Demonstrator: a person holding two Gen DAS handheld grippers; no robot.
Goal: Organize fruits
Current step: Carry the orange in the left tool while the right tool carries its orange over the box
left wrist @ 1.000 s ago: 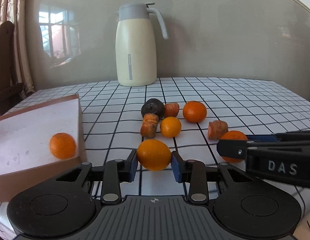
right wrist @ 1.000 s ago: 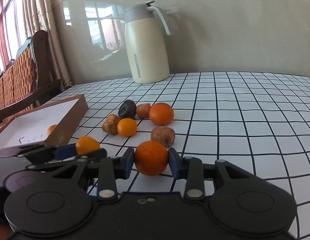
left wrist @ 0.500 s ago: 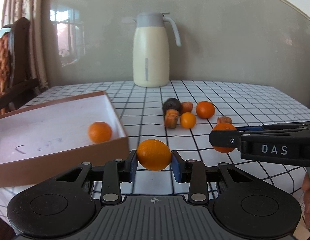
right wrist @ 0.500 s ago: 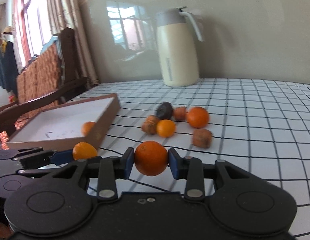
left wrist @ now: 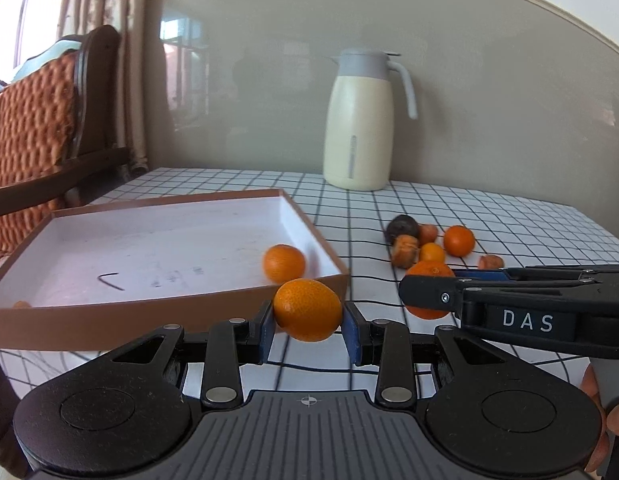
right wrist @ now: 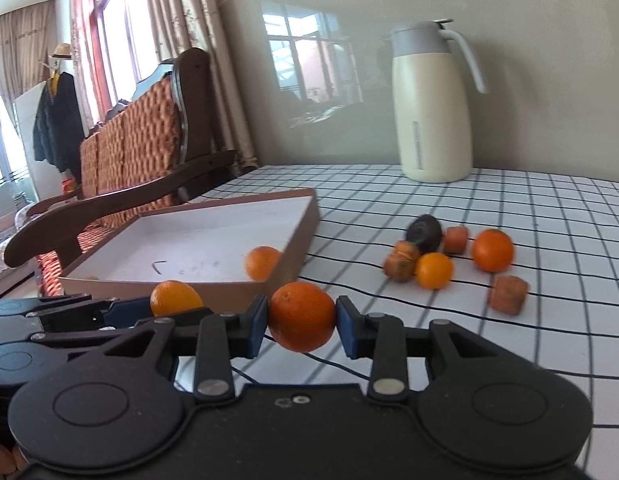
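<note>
The checked tablecloth [left wrist: 489, 216] carried everything, and the shallow brown box [left wrist: 169, 312] served as landmark. A cream thermos jug [left wrist: 359, 120] stood well behind the box. One mandarin [left wrist: 284, 263] lay inside the box, near its right wall. To the right of the box, apart from it, sat a loose cluster [right wrist: 449, 256] of oranges, carrot chunks and one dark fruit. The left gripper [left wrist: 308, 310] was clamped on a yellowish mandarin [left wrist: 308, 308] just before the box's near wall; the right gripper [right wrist: 301, 322] pinched a deeper orange one [right wrist: 301, 316] beside the box's near right corner. Such fruit likely handles light, round, soft-skinned and prone to rolling, so gripping across the widest middle suits it.
</note>
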